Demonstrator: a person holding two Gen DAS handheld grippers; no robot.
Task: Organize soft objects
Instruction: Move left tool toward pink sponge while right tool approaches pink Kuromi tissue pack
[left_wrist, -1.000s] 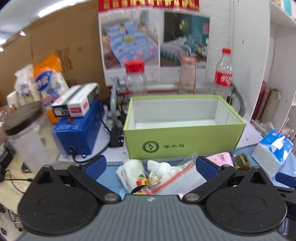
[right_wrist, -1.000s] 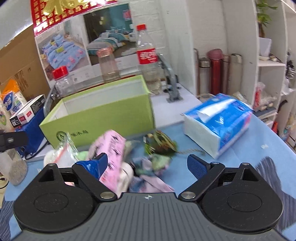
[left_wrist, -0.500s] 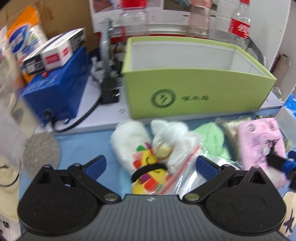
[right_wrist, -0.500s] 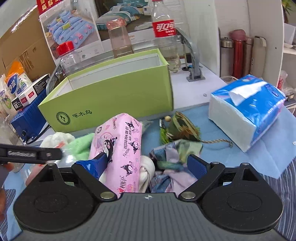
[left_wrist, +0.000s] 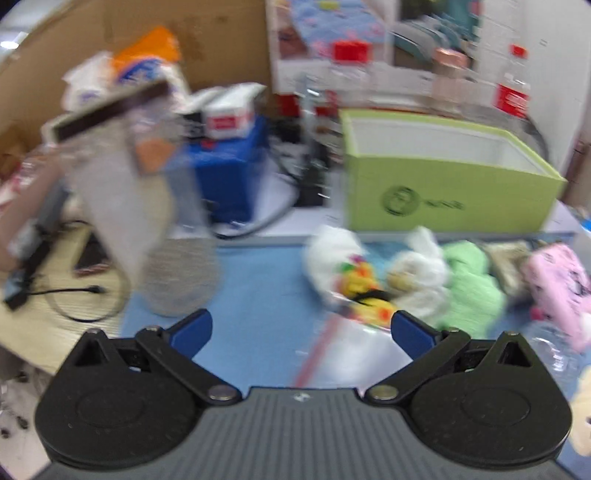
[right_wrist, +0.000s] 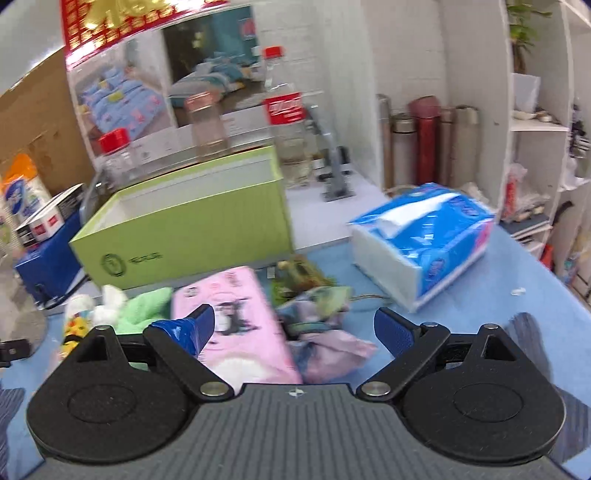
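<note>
A heap of soft things lies on the blue mat before an empty green box: a white sock with a colourful print, a white cloth, a green cloth, a pink tissue pack, patterned cloths and a clear zip bag. My left gripper is open over the mat, left of the heap. My right gripper is open just above the pink pack and cloths.
A blue tissue pack lies right of the heap. A clear jar with a dark lid stands at the left, blurred. A blue case, bottles and flasks stand behind. White shelves rise at right.
The left view has swung left and pulled back, so the heap now sits to its right. The right gripper has lifted and backed off slightly from the pink pack.
</note>
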